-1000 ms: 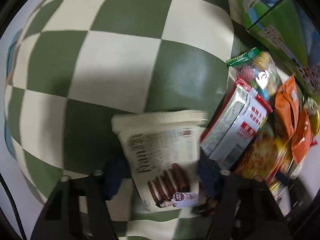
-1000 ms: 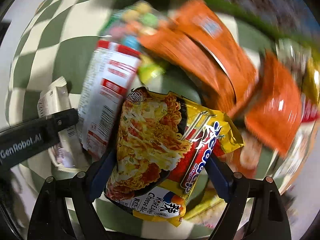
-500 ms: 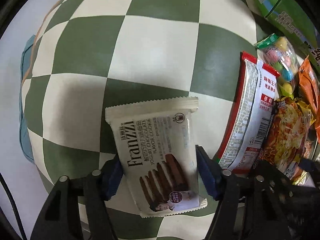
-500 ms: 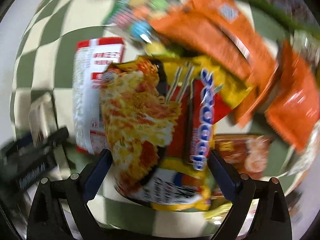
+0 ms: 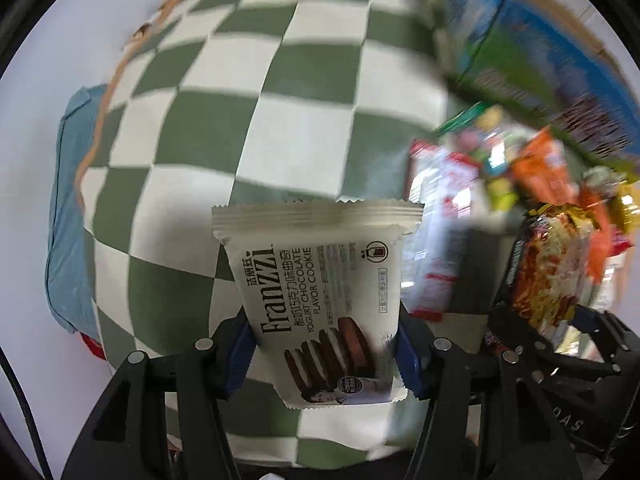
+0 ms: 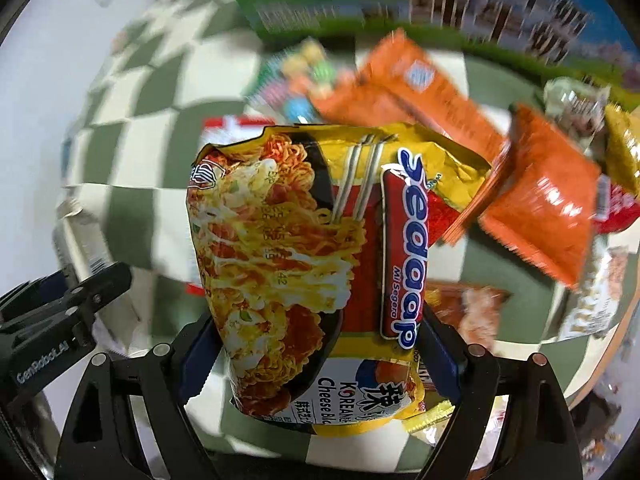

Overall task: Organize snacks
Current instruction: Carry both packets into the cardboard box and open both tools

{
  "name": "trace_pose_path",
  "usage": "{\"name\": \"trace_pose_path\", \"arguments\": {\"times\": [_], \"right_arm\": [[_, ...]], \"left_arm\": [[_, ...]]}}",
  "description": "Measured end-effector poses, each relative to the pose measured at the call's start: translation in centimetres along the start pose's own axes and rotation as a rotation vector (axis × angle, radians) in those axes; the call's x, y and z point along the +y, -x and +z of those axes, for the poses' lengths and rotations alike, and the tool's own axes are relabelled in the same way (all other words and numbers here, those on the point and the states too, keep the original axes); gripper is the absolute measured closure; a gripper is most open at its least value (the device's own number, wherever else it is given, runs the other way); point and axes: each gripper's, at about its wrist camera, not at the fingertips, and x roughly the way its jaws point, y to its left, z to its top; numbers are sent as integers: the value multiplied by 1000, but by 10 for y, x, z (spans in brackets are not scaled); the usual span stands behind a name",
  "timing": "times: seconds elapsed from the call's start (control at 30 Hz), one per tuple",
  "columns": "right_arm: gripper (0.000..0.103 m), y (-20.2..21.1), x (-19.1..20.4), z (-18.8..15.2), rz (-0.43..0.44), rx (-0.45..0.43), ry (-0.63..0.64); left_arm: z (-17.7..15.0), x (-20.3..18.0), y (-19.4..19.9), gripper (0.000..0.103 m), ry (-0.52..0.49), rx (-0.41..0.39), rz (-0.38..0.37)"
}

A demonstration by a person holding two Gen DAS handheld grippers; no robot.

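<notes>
A white Franzzi chocolate cookie pack (image 5: 320,280) hangs above the green-and-white checkered cloth (image 5: 280,80). My left gripper (image 5: 324,346) is shut on its lower half, and the jaws are still closing against its sides. A yellow Sedaap cheese noodle pack (image 6: 288,248) is lifted off the snack pile. My right gripper (image 6: 320,354) grips it with jaws closing, pads pressed on both edges. In the left wrist view that noodle pack (image 5: 548,264) shows at the right. In the right wrist view a black finger (image 6: 100,284) of the left gripper shows at the left.
The snack pile lies to the right: orange packets (image 6: 540,208), a bag of coloured candy (image 6: 304,76), a red-and-white pack (image 5: 440,240). A green-and-blue carton (image 5: 520,52) stands behind it. A blue cloth (image 5: 68,200) hangs at the table's left edge.
Both grippers have risen with their packs; the table looks farther away. The cookie pack has left the cloth. The noodle pack has come up off the pile and turned more upright.
</notes>
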Motion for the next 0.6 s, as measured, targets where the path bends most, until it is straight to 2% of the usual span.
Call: {"name": "trace_pose_path", "arguments": {"times": [0.1, 0.17, 0.2, 0.3, 0.4, 0.53, 0.6], "right_arm": [[13, 34, -22, -3, 70, -59, 22], [13, 76, -35, 7, 107, -93, 28], [13, 94, -38, 16, 123, -122, 34], [13, 169, -67, 53, 152, -197, 34], [13, 225, -100, 84, 158, -257, 20], [13, 260, -148, 121, 96, -290, 1], [13, 261, -178, 148, 67, -275, -25]], "left_arm": [[8, -7, 55, 46, -6, -75, -33], [12, -29, 84, 46, -19, -134, -67], [48, -32, 97, 46, -28, -153, -80], [91, -55, 127, 46, -73, -217, -134], [135, -82, 150, 46, -125, -257, -172], [209, -124, 149, 45, -180, -262, -185], [245, -142, 134, 45, -191, -215, -198]]}}
